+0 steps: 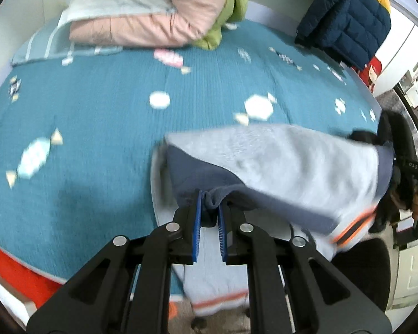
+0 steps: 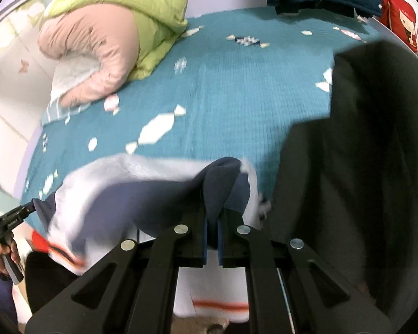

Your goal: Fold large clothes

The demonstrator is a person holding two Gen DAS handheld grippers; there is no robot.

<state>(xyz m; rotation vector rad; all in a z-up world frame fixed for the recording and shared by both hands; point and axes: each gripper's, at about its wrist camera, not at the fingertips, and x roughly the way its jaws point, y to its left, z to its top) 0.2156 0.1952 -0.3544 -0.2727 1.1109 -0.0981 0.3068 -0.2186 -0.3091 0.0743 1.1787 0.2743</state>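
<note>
A pale grey garment (image 1: 287, 156) with a dark blue lining and orange stripes hangs stretched between both grippers over the near edge of the teal bed (image 1: 97, 117). My left gripper (image 1: 210, 208) is shut on a bunched blue fold of it. In the right wrist view the same garment (image 2: 131, 178) runs leftward, and my right gripper (image 2: 213, 214) is shut on its dark blue edge. The other gripper (image 2: 2, 222) shows at the far left, held by a hand. The picture is blurred by motion.
Folded pink and green quilts (image 1: 158, 5) and a pillow lie at the bed's far end. A navy and yellow puffer jacket (image 1: 348, 14) sits at the far right corner. A dark garment (image 2: 362, 153) fills the right side of the right wrist view. An office chair stands below.
</note>
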